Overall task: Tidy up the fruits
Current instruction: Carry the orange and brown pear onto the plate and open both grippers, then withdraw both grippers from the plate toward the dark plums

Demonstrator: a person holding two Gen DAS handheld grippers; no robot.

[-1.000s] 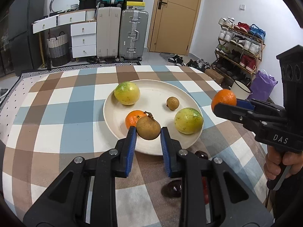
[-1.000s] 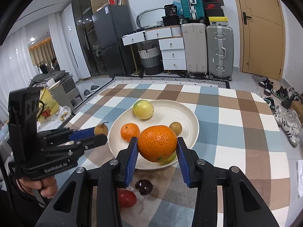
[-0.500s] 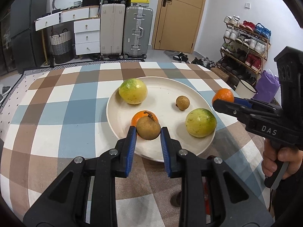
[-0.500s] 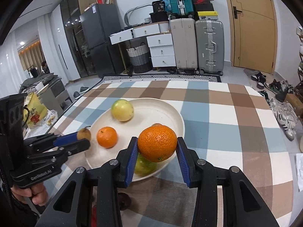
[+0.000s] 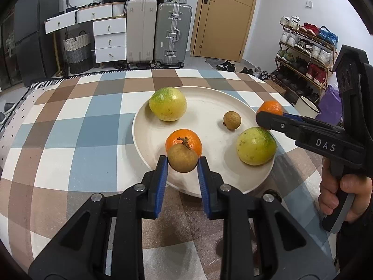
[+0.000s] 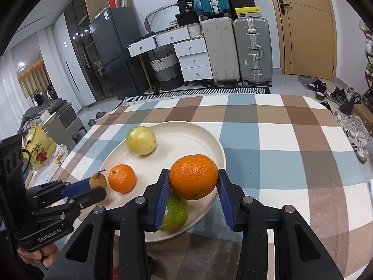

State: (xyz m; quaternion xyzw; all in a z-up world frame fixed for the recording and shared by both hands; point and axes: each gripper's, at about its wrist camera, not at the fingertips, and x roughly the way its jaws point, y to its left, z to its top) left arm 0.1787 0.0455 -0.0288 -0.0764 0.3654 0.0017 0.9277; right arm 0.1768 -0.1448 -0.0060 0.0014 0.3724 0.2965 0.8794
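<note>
A cream plate (image 5: 209, 107) (image 6: 186, 135) on the checked tablecloth holds two yellow-green fruits (image 5: 167, 104) (image 5: 256, 146), an orange (image 5: 186, 138) (image 6: 122, 178) and a small brown longan (image 5: 232, 120). My left gripper (image 5: 183, 163) is shut on a brown longan (image 5: 183, 158) (image 6: 98, 180) above the plate's near rim. My right gripper (image 6: 192, 182) is shut on a larger orange (image 6: 193, 176) (image 5: 270, 108) above the plate's right edge, over one yellow-green fruit (image 6: 174, 212).
Suitcases (image 5: 158, 32), white drawers (image 5: 109, 39) and a door (image 5: 226, 16) stand behind the table. A shoe rack (image 5: 305, 53) is at the right. Dark fruit (image 5: 223, 245) lies on the cloth under the left gripper, mostly hidden.
Both grippers have moved in over the plate with their fruit. The right gripper has swung to the plate's right side; the cherries have slipped from its view.
</note>
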